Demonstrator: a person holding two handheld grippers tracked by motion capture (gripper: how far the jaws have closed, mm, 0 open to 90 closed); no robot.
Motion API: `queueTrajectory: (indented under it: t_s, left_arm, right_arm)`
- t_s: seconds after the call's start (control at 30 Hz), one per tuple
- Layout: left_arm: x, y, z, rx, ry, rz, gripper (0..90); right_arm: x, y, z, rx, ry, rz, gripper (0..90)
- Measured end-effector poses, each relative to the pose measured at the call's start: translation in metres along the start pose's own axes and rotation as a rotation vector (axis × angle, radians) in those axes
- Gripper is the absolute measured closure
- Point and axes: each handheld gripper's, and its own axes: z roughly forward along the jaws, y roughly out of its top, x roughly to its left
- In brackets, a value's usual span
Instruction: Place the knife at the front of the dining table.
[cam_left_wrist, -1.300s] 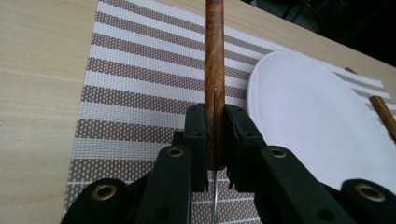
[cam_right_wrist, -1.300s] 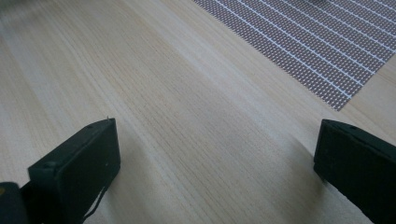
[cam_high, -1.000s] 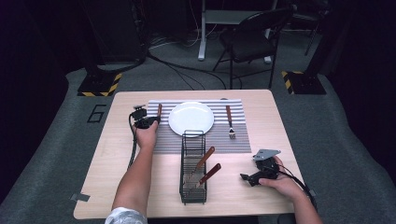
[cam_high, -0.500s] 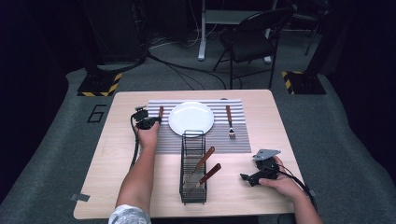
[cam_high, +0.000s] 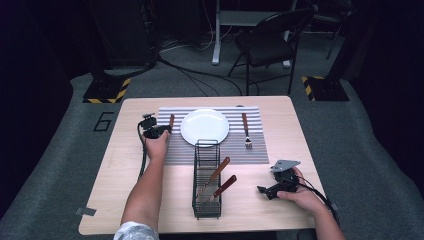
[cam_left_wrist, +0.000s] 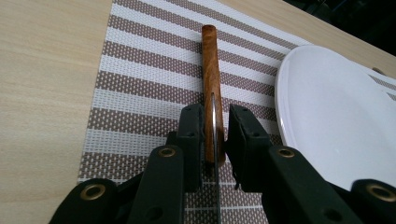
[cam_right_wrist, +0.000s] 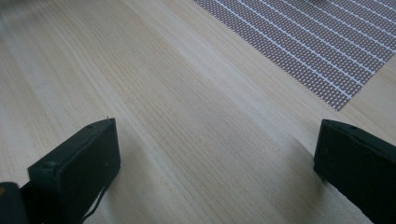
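Note:
A knife with a wooden handle (cam_high: 171, 121) lies lengthwise on the striped placemat (cam_high: 235, 150), just left of the white plate (cam_high: 204, 126). My left gripper (cam_high: 161, 131) is at its near end. In the left gripper view the jaws (cam_left_wrist: 215, 116) are closed on the knife (cam_left_wrist: 211, 70) where handle meets blade, the handle pointing away over the placemat (cam_left_wrist: 140, 79) beside the plate (cam_left_wrist: 336, 116). My right gripper (cam_high: 262, 191) rests on the bare table at the front right. It is open (cam_right_wrist: 215, 140) with only wood between its jaws.
A fork (cam_high: 246, 131) lies on the placemat right of the plate. A black wire rack (cam_high: 206, 200) stands at the table's front middle and holds two wooden-handled utensils. A folding chair (cam_high: 270, 45) stands beyond the far edge.
My left gripper and the knife have shifted slightly toward the plate and down onto the placemat. The right gripper has stayed put.

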Motion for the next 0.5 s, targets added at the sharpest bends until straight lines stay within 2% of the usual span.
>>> queueTrajectory:
  t_s: [0.07, 0.2, 0.27, 0.4, 0.43, 0.5]
  left_arm:
    - [0.000, 0.000, 0.000, 0.000, 0.009, -0.019, 75.4]
    - [0.003, 0.001, -0.002, 0.003, 0.018, 0.005, 74.5]
    - [0.002, 0.001, -0.004, 0.001, 0.012, -0.003, 74.2]
    - [0.002, 0.003, -0.008, 0.000, 0.012, 0.012, 73.8]
    - [0.001, 0.003, -0.009, -0.002, 0.012, 0.001, 73.6]
    - [0.001, 0.004, -0.011, 0.001, 0.009, 0.023, 73.0]
  right_arm:
    - [0.000, 0.000, 0.000, 0.000, -0.002, -0.002, 0.0]
    - [0.000, 0.000, 0.000, 0.001, -0.002, -0.001, 0.0]
    - [0.000, 0.000, 0.000, 0.000, -0.001, -0.002, 0.0]
    - [0.000, 0.000, 0.000, 0.000, -0.001, -0.002, 0.0]
    - [0.000, 0.000, 0.000, 0.001, -0.001, -0.002, 0.0]
    - [0.000, 0.000, 0.000, 0.000, -0.001, -0.002, 0.0]
